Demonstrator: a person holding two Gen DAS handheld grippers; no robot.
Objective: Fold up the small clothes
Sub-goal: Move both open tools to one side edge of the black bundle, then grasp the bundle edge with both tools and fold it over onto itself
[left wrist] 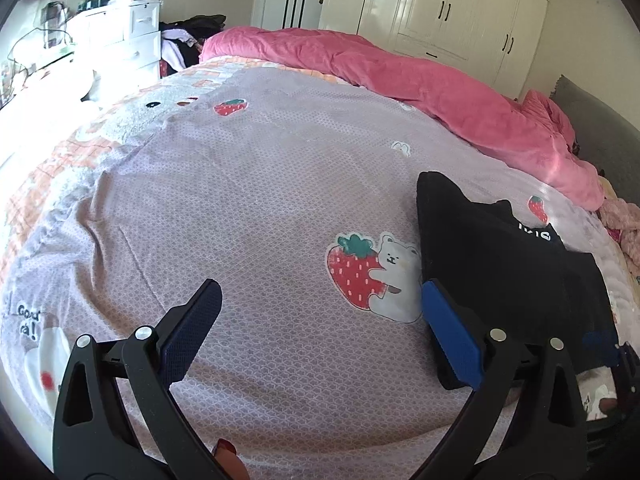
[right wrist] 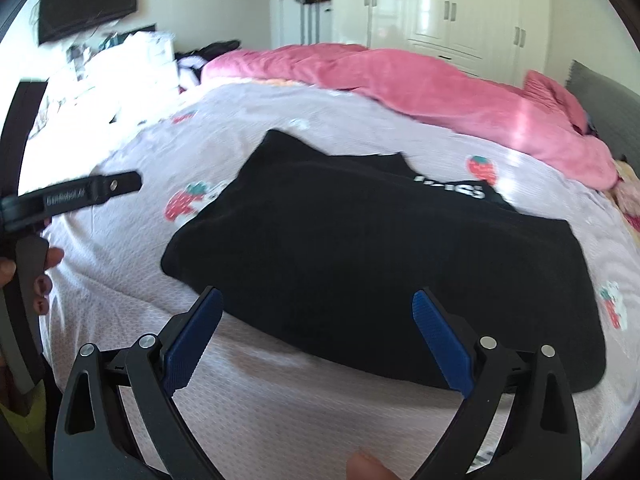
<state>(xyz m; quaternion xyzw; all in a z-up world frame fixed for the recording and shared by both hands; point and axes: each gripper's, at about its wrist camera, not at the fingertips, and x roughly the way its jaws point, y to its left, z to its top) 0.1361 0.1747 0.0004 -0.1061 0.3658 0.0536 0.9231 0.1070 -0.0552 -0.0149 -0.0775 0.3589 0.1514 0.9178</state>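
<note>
The black garment (right wrist: 360,264) lies crosswise just ahead of the wide-open, empty right gripper (right wrist: 316,336), nearer it than the equally open, empty left gripper (left wrist: 320,320), which sits to the garment's left.

My finger pads (left wrist: 450,340) are blue on black frames. Ahead of my right fingers (right wrist: 440,340) lies a black garment (right wrist: 360,248) with white lettering. The sheet (left wrist: 240,200) beneath is lilac, printed with red strawberries and white bears. Beyond it, the quilt (left wrist: 400,80) is pink.

Sunlit bed (left wrist: 260,184), pink duvet (left wrist: 400,76); white wardrobe (left wrist: 452,12)
</note>
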